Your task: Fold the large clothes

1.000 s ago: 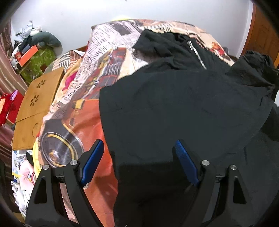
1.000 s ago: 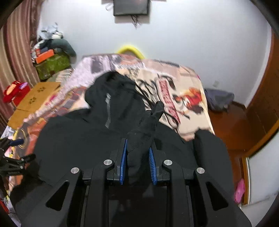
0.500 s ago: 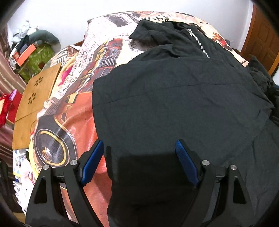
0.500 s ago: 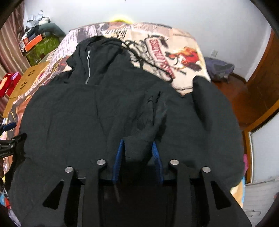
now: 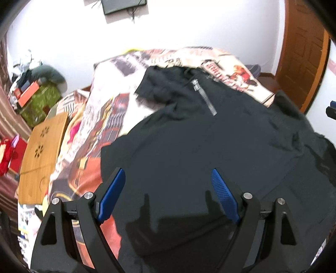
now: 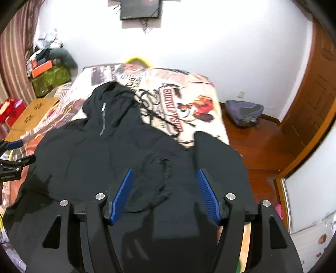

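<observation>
The right gripper (image 6: pixel 163 194), which a moment ago pinched a sleeve, now hovers with jaws apart over the black zip hoodie (image 6: pixel 117 151), the sleeve dropped across its body; the left gripper (image 5: pixel 168 195) also hangs with jaws spread. That sleeve fold looks done. The hoodie lies on the printed bedspread (image 6: pixel 189 100), hood far; its near hem is hidden.

Home bedroom; bed (image 6: pixel 189 117) under printed cover; wooden door (image 6: pixel 310 100); curtain (image 6: pixel 14 63); cluttered boxes (image 6: pixel 48 73) in corner.

White walls (image 6: pixel 210 42), wooden door (image 6: pixel 315 94), reddish wood floor (image 6: pixel 258 147), striped curtain (image 6: pixel 14 63), dark wall frame (image 6: pixel 140 9).
</observation>
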Tool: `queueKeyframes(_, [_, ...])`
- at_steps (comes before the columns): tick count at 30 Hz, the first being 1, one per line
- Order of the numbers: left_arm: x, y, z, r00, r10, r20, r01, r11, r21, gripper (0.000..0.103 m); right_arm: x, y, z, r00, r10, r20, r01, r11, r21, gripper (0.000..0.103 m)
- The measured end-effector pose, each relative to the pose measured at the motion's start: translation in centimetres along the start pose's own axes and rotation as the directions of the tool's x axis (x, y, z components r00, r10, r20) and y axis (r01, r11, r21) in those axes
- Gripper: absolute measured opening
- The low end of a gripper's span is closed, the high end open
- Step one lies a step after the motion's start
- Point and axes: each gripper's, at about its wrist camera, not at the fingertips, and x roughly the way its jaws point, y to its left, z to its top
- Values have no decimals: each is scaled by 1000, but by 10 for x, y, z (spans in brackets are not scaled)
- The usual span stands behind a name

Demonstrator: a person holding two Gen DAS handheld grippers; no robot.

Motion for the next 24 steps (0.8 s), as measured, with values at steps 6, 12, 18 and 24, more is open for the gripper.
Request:
queueKeyframes(6, [0,-28,17,998,-49,30,49,999,25,84,-3,-52,-14,999,-25,-30,29,993,117,61])
queueKeyframes(12, [18,-52,19,997,-71,9,70,996,53,84,20,-107,-42,988,-11,-155,52,964,259,61])
queueKeyframes(18, [37,-63,12,995,-89,-36,91,994,57,84,50,-153,-74,970,72,-233,46,885,464,61])
queueKeyframes(24, [49,-65,9,993,-102,-63,105,994,42,84,84,-190,-102,949,209,-235,10,727,687,61])
